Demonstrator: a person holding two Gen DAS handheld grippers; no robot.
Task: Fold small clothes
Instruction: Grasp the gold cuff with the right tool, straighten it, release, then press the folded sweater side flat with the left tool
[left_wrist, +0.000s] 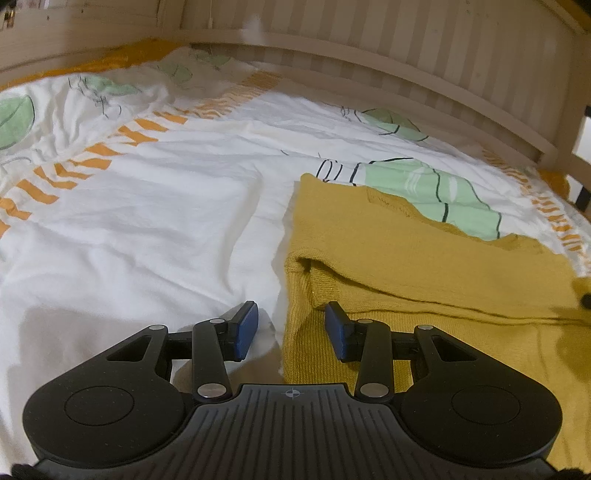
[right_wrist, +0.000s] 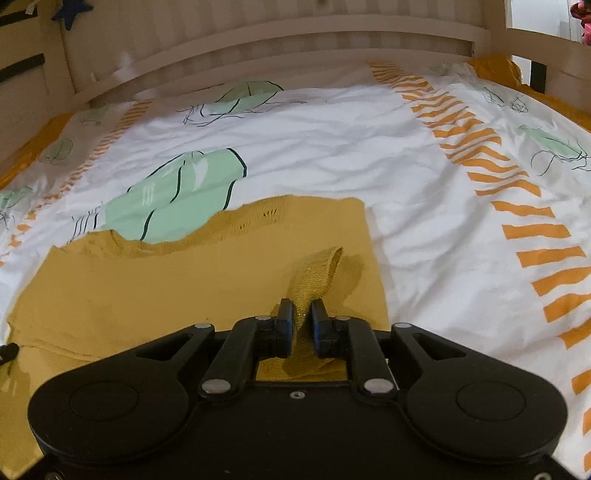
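Note:
A mustard-yellow knit garment (left_wrist: 406, 251) lies flat on the bed, partly folded, with a sleeve laid across it. My left gripper (left_wrist: 291, 325) is open and empty, just above the garment's left edge, one finger over the sheet and one over the knit. In the right wrist view the same garment (right_wrist: 184, 280) spreads to the left and ahead. My right gripper (right_wrist: 302, 317) is shut on a raised strip of the yellow knit, a cuff or hem (right_wrist: 317, 273) that stands up between the pads.
The bed sheet (left_wrist: 166, 221) is white with orange stripes and green prints, and is wrinkled. A wooden slatted bed rail (right_wrist: 295, 48) runs along the far side. The sheet to the right of the garment (right_wrist: 461, 240) is bare.

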